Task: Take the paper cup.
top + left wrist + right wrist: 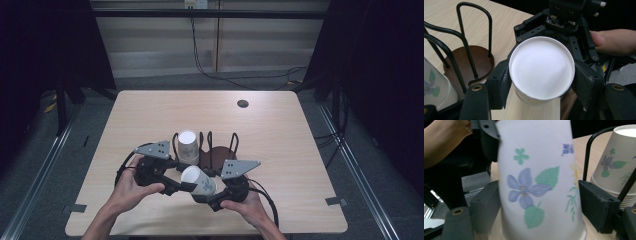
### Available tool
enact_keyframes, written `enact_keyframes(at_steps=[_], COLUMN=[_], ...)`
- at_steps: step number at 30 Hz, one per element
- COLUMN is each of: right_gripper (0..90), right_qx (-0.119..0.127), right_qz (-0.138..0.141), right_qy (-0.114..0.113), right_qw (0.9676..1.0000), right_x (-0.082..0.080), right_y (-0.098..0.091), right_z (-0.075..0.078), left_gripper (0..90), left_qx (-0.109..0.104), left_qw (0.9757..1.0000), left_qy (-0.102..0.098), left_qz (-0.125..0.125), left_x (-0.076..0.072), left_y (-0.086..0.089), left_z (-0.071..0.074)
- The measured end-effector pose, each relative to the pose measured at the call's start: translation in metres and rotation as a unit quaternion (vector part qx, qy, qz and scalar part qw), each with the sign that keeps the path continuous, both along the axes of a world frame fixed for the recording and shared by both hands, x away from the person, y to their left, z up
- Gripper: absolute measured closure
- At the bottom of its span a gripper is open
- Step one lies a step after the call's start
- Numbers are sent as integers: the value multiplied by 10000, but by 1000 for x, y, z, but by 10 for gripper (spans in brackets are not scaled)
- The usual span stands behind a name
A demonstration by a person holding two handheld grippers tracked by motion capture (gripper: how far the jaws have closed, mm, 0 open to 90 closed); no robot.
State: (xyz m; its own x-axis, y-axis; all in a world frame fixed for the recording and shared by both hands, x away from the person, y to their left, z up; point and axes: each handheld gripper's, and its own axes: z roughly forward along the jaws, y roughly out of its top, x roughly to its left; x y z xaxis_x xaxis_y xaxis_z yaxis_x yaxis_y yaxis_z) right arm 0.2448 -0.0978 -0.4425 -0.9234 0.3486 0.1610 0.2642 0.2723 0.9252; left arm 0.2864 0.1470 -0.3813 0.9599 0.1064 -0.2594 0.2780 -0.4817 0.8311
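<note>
The wooden table (280, 135) spreads wide beneath both tools. Just beyond the grippers stands the black wire cup rack (220, 147) on its brown base, an upside-down stack of cups (187, 146) in its left end. Down front, the left gripper (172, 187) and the right gripper (212, 202) meet around one tilted flowered paper cup (198, 181). Left jaws bracket the cup near its white base (541, 68), pads against the sides. Right jaws flank the wall (539, 182); the left pad touches, the right stands slightly apart.
</note>
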Motion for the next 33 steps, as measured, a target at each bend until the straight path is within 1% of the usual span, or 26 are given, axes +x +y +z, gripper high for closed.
enact_keyframes(at_steps=[1, 3, 6, 8, 12, 16, 18, 21, 23, 24, 25, 26, 28, 32, 33], right_gripper=[214, 238, 250, 254, 269, 281, 292, 306, 312, 313, 314, 316, 320, 322, 323], right_qx=[11, -41, 4, 26, -18, -51, -124, -161, -172, -153, -164, -216, -221, -283, -302], right_qz=[19, 1, -31, -26, -24, -66, -59, -46, -43, -11, 8, 30, 64, 57, 49], right_qy=[5, -42, -47, -52, -87, -103, -60, 12, 181, 250, 275, 309, 345, 382, 394], right_qw=[10000, 10000, 10000, 10000, 10000, 9999, 9999, 9999, 9997, 9996, 9995, 9993, 9991, 9989, 9988], right_x=[0, -1, 0, 0, 0, 1, 1, 1, 2, 2, 2, 3, 3, 4, 4], right_y=[0, 1, 1, 0, 0, -2, -3, -3, -2, -2, -2, -2, -2, -4, -4], right_z=[0, 0, 0, 0, 1, 2, 1, 1, 1, 0, -1, -1, -2, -1, -1], left_gripper=[367, 367, 366, 366, 367, 363, 360, 357, 344, 339, 329, 294, 248, 191, 181], left_qx=[-2, -20, -97, -99, -96, -119, -102, -70, 44, 66, 124, 147, 142, 176, 158], left_qw=[10000, 10000, 9999, 9998, 9998, 9996, 9995, 9995, 9997, 9997, 9996, 9996, 9996, 9997, 9997], left_qy=[16, 17, 104, 132, 171, 256, 291, 301, 244, 247, 237, 241, 226, 133, 127], left_qz=[-3, 18, 65, 76, 83, 79, 61, 74, 64, 55, 64, 78, 89, 76, 110], left_x=[0, 1, 4, 5, 7, 10, 11, 11, 10, 9, 9, 9, 8, 7, 7], left_y=[0, 2, 6, 8, 9, 11, 11, 11, 9, 9, 8, 7, 7, 8, 9], left_z=[0, 0, 0, 0, -2, -8, -11, -11, -12, -12, -13, -12, -11, -8, -7])
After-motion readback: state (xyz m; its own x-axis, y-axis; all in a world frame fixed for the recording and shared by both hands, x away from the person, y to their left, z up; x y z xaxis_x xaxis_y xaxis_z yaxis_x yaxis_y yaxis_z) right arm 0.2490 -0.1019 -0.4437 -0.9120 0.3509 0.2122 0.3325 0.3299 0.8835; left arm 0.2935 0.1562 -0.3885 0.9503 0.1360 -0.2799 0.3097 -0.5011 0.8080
